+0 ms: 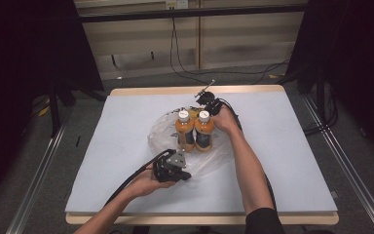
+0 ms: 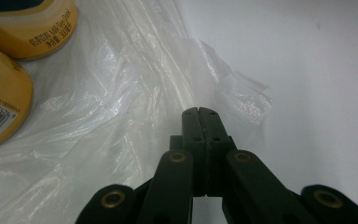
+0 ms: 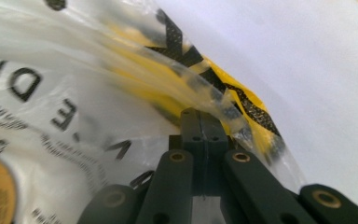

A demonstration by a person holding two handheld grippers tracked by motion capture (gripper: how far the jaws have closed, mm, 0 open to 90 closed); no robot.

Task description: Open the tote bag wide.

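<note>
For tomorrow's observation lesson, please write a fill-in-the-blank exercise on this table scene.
1. ____ orange drink bottles stand side by side on the table.
2. Both bottles have ____ caps.
3. The bottles rest on a clear plastic ____.
4. The jaws of the left claw are ____.

Missing words: two; white; bag; shut

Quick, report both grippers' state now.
Left gripper: shut on the plastic bag edge.
Right gripper: shut on the plastic bag's far edge.
</note>
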